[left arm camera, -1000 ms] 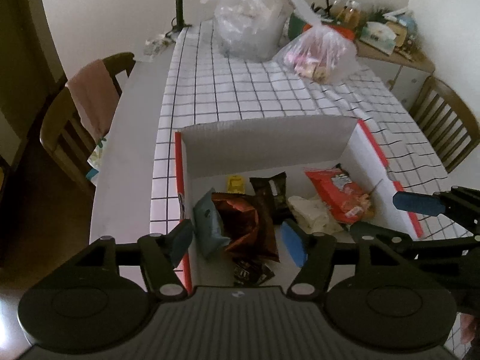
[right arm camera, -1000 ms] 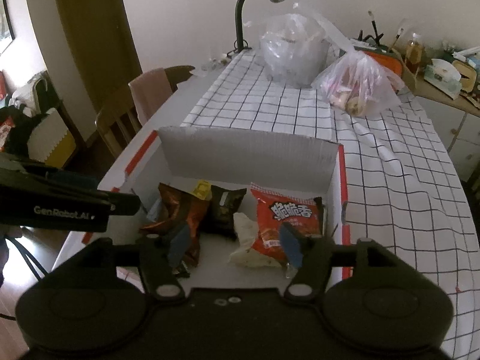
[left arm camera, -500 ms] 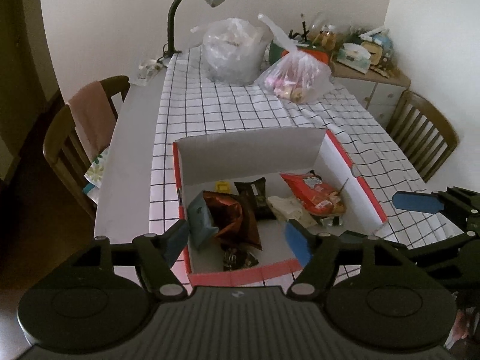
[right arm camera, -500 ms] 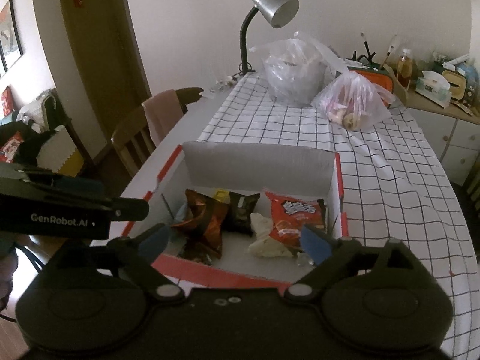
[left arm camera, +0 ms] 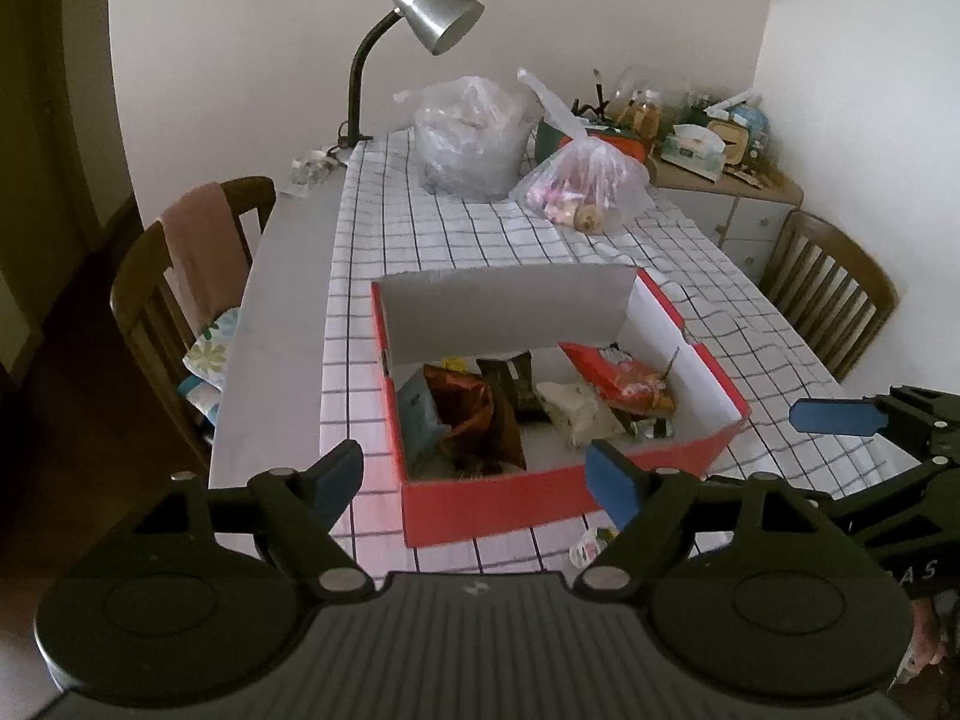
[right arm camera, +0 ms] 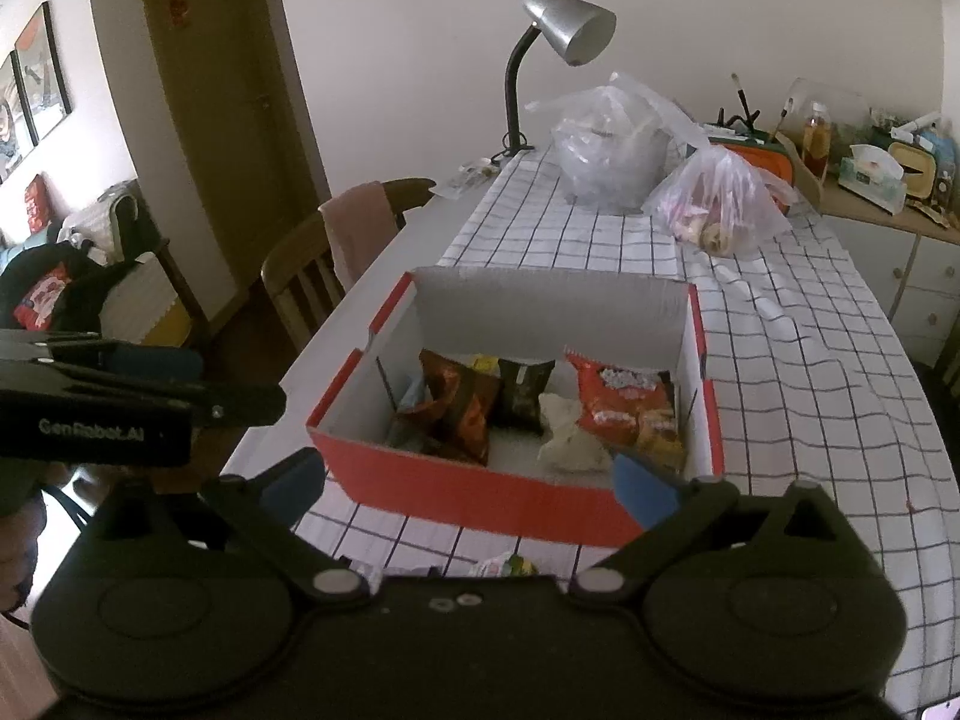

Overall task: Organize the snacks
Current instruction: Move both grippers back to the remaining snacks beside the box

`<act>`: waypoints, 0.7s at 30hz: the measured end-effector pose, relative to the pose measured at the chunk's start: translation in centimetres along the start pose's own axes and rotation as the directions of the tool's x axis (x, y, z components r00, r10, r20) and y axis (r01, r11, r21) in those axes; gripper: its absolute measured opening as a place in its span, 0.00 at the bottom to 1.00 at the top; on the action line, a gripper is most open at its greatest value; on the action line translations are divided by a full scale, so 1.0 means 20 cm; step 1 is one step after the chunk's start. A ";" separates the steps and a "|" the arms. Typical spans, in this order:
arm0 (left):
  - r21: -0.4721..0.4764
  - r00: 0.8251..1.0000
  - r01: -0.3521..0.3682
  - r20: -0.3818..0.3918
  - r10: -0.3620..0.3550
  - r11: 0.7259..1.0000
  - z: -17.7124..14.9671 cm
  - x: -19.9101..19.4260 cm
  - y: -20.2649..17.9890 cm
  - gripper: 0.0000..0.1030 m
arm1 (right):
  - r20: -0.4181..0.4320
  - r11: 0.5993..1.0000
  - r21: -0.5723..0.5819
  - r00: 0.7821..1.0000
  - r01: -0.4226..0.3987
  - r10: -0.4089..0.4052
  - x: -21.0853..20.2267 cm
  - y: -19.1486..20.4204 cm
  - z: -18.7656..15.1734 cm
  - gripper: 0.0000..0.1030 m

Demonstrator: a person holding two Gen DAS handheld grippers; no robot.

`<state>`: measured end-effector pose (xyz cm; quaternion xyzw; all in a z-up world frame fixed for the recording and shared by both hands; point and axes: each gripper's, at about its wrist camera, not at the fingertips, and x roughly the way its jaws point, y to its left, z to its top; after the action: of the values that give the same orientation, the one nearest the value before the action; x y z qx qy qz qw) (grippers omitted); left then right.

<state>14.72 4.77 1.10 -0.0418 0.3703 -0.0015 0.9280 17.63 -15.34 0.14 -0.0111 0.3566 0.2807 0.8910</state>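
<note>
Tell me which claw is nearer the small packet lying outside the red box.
Right. The packet lies just below the right claw, while the left claw sits further left of it.

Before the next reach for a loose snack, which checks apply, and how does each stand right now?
1. Left claw open, nothing held: ok.
2. Right claw open, nothing held: ok.
3. Red box open on top, packets inside, bare floor showing: ok.
4. Loose packet on the checked cloth in front of the box: partly hidden by the right claw's body, grip point cannot tell.
5. Claws apart from each other: ok.
</note>
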 end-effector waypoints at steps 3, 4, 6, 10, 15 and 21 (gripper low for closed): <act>-0.001 1.000 0.013 -0.018 -0.013 1.000 -0.04 0.01 0.01 0.80 | -0.010 1.000 -0.017 1.000 -0.004 0.004 0.00 0.02 -0.06 1.00; -0.001 1.000 0.016 -0.026 -0.016 1.000 -0.06 0.01 0.01 0.80 | -0.020 1.000 -0.027 1.000 0.002 -0.003 0.01 0.03 -0.09 1.00; 0.008 0.999 0.028 -0.040 -0.028 1.000 -0.11 0.02 0.01 0.80 | -0.043 0.999 -0.050 0.999 0.012 -0.014 0.03 0.04 -0.15 1.00; 0.024 0.997 0.029 -0.070 -0.028 0.999 -0.19 0.05 0.01 0.80 | -0.084 0.997 -0.077 0.996 0.015 -0.021 0.08 0.05 -0.25 1.00; 0.004 0.996 0.012 -0.089 -0.011 1.000 -0.30 0.05 0.05 0.80 | -0.137 0.996 -0.086 0.990 0.008 -0.019 0.15 0.05 -0.36 1.00; -0.001 0.995 -0.015 -0.104 0.014 1.000 -0.42 0.05 0.08 0.80 | -0.201 0.999 -0.032 0.979 0.028 -0.034 0.29 0.03 -0.45 0.96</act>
<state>9.64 5.78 -5.83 -0.0397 0.4183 0.0034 0.9074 14.92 -13.96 -10.18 -0.0578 0.4405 0.2693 0.8545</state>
